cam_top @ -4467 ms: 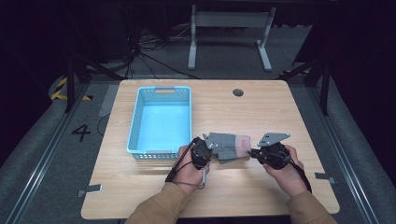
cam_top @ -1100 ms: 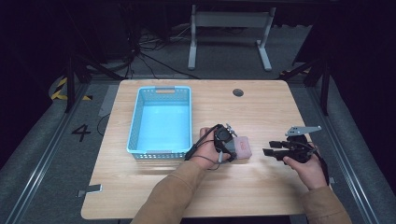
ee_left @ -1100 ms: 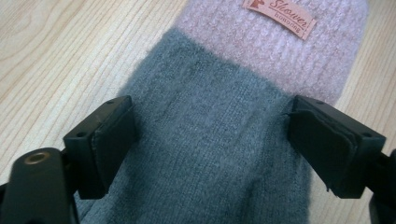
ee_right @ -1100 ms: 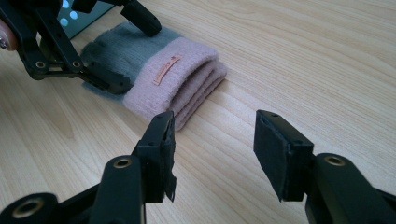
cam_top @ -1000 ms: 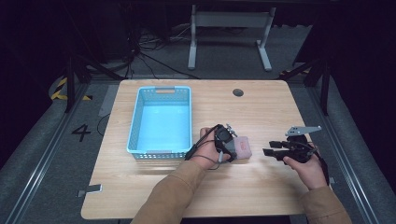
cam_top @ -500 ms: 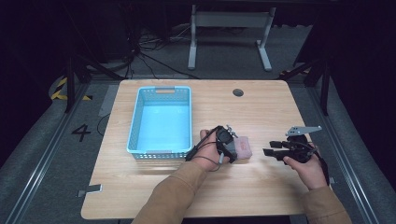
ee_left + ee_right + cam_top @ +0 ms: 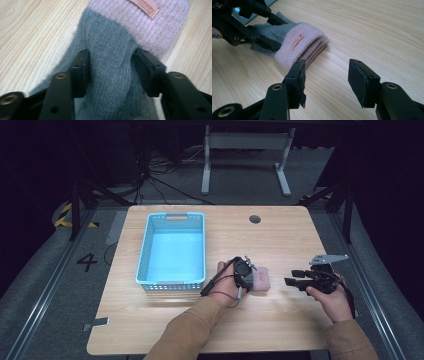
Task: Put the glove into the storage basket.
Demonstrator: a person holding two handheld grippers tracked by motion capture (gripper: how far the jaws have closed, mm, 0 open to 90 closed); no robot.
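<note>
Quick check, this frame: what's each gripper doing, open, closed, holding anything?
Left gripper: closed on the grey part of the folded grey-and-pink knit piece, on the table.
Right gripper: open, holding nothing, short of the knit piece.

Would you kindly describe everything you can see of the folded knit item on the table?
The knit item looks like soft ribbed wool, grey with a pale pink cuff bearing a small salmon label. It lies folded in layers on the wooden table, right of the blue basket. The left gripper squeezes its grey part between both jaws; the right gripper is open, apart from it.
</note>
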